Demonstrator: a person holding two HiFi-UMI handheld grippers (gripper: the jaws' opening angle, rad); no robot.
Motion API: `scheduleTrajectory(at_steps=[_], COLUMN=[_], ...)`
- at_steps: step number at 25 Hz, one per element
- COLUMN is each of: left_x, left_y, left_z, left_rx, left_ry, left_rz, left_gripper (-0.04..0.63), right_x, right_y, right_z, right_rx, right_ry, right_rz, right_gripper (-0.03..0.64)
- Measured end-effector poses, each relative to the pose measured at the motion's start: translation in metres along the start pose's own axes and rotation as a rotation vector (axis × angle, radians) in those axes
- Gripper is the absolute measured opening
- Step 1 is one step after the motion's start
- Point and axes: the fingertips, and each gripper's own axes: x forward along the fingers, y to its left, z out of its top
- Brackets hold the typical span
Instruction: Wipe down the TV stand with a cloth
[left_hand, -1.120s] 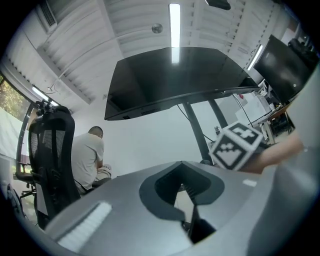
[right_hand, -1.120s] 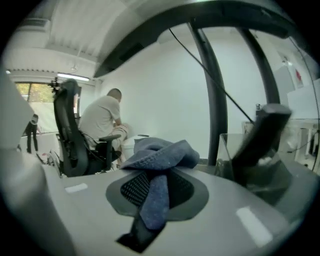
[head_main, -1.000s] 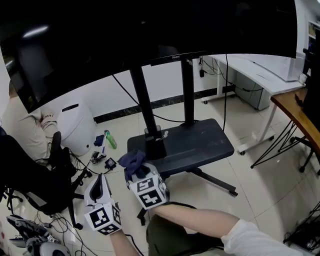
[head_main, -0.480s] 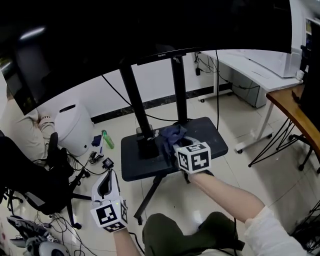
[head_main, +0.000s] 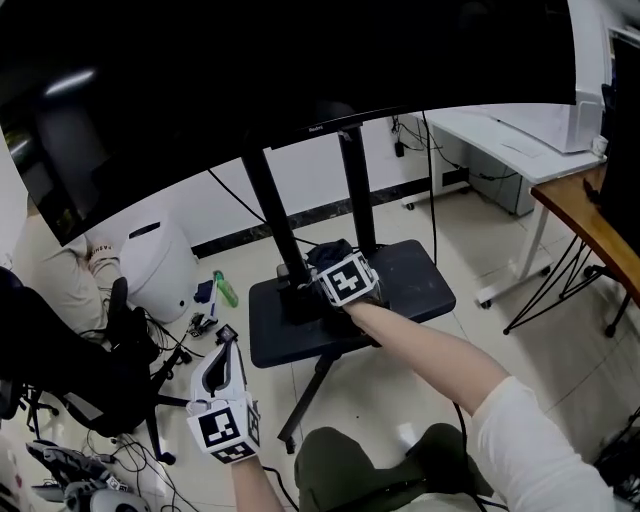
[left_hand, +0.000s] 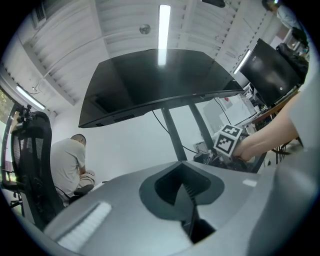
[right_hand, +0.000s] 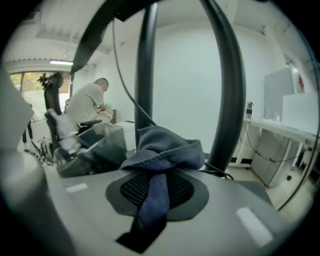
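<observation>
Stand shelf (head_main: 412, 288) beneath cloth (right_hand: 167, 145) (right gripper (right_hand: 152, 205))

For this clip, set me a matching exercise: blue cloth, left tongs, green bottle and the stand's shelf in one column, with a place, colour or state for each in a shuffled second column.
Column one
1. blue cloth
2. left tongs
3. green bottle
4. stand shelf

Column two
A. lying on the floor
B. black, at the foot of the two posts
C. clamped in the right tongs
D. shut, holding nothing

Pairs: 1-C, 2-D, 3-A, 4-B
</observation>
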Motion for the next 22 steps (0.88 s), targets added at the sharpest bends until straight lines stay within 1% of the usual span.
scheduleTrajectory(at_steps=[1,2,3,6,8,10,12,14,15,17,19,20,22], left_x=[-0.002,-0.003,-0.003,-0.005,-0.006,-0.007,-0.005,0.003,0.008,0.019,0.028,0.03,0.028], left_y=[0.0,0.0,0.0,-0.013,-0.026,-0.036,-0.041,-0.042,-0.043,-0.049,-0.054,-0.056,-0.059], left_z=[0.0,0.0,0.0,0.001,0.004,0.007,0.009,0.009,0.007,-0.003,-0.013,-0.014,-0.015], left_rx=[-0.002,-0.008,-0.017,-0.038,-0.042,-0.042,-0.035,-0.024,-0.022,-0.036,-0.056,-0.064,-0.071], left_ry=[-0.004,-0.009,-0.015,-0.038,-0.053,-0.063,-0.064,-0.061,-0.056,-0.028,0.003,0.01,0.015], left_rz=[0.001,0.002,0.001,-0.014,-0.038,-0.063,-0.076,-0.076,-0.076,-0.086,-0.1,-0.106,-0.112], left_gripper=[0.003,0.002,0.002,0.002,0.002,0.002,0.002,0.002,0.002,0.002,0.003,0.003,0.003], right_x=[-0.022,-0.044,-0.068,-0.133,-0.173,-0.206,-0.217,-0.201,-0.185,-0.14,-0.089,-0.065,-0.027], right_y=[-0.002,0.003,0.012,0.05,0.066,0.069,0.048,0.005,-0.021,-0.071,-0.1,-0.108,-0.117], right_z=[0.01,0.011,0.006,-0.034,-0.056,-0.064,-0.055,-0.034,-0.022,-0.009,-0.006,-0.005,0.001], right_rx=[-0.064,-0.099,-0.111,-0.096,-0.091,-0.083,-0.086,-0.095,-0.08,-0.031,0.01,0.014,-0.032], right_ry=[-0.078,-0.129,-0.159,-0.201,-0.252,-0.323,-0.378,-0.392,-0.374,-0.29,-0.177,-0.131,-0.086], right_rz=[-0.027,-0.028,-0.005,0.092,0.128,0.129,0.086,0.02,-0.016,-0.068,-0.073,-0.076,-0.109], right_gripper=[0.078,0.078,0.078,0.078,0.078,0.078,0.078,0.078,0.078,0.078,0.078,0.078,0.078])
